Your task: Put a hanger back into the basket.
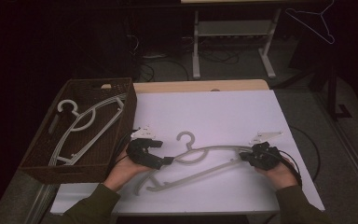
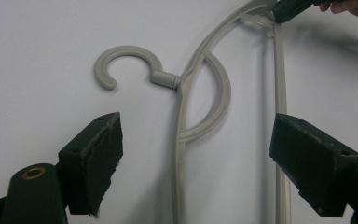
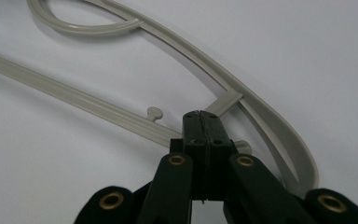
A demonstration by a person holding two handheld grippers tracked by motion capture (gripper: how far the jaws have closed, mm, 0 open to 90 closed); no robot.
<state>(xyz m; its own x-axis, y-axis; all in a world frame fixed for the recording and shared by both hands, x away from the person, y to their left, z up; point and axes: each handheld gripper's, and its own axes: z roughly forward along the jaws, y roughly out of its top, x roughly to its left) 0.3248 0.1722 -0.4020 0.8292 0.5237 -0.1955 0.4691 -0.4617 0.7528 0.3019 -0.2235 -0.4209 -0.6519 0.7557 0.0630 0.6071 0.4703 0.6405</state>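
The high view looks forward and down over my counter (image 1: 223,112); both gripper views sit close, sharing the hanger (image 1: 200,158).

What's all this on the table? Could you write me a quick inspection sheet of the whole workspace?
Surface: white table top, wooden edge at the far side.
Job's things: grey hanger lying flat on the table; more hangers in the brown basket at the left.
Clutter: nothing seen.
Grippers: left gripper open, jaws either side of the hanger's bars; right gripper shut on the hanger's end.
Cables: black cable trailing from the right gripper; more on the floor behind.
Surroundings: dark room, white desk frame behind, another hanger hanging top right.
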